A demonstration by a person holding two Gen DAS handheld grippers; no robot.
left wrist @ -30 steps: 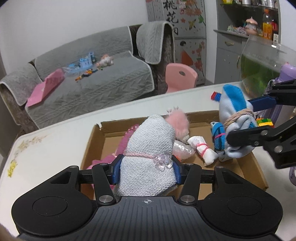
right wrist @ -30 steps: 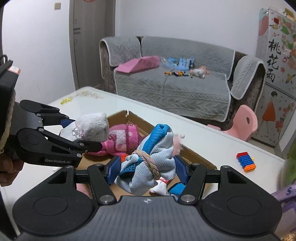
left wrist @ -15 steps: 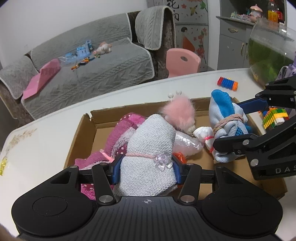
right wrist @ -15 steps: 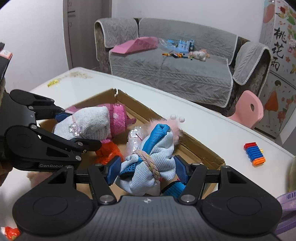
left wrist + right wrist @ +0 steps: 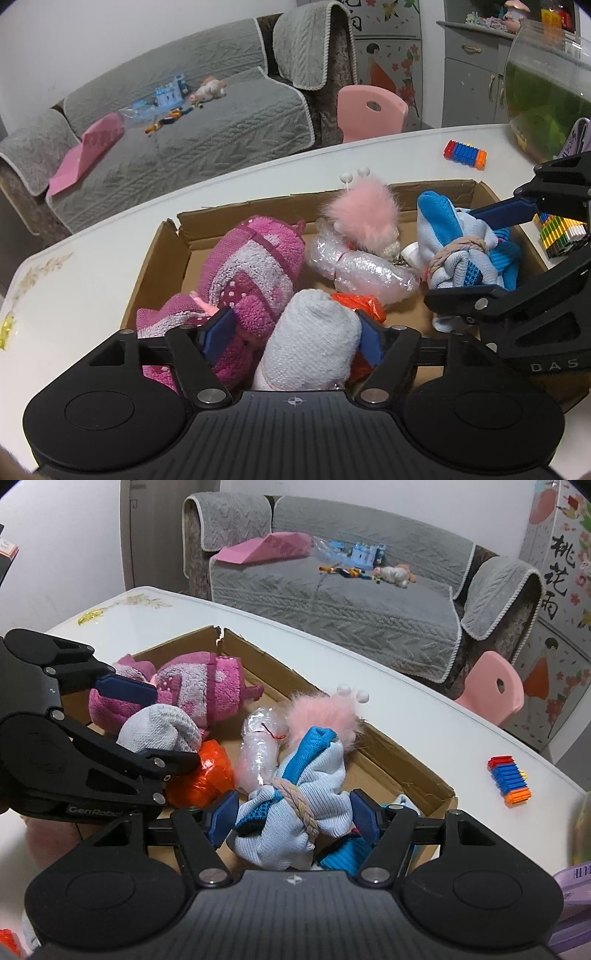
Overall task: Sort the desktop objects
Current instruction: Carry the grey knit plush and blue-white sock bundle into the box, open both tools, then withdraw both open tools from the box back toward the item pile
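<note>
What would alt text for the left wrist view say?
The left gripper is opening around a rolled grey sock inside a cardboard box of pink, bubble-wrapped and fluffy bundles. At right, the right gripper is opening around a blue-and-white sock bundle.

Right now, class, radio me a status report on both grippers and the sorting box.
Left gripper opening, grey sock roll between its jaws. Right gripper opening around blue-white sock bundle. Both low in cardboard box, crowded with bundles.

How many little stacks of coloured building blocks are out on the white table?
2: a red-blue-orange stack on the table beyond the cardboard box, and a green-yellow stack beside the box's right end. Others may be hidden.
</note>
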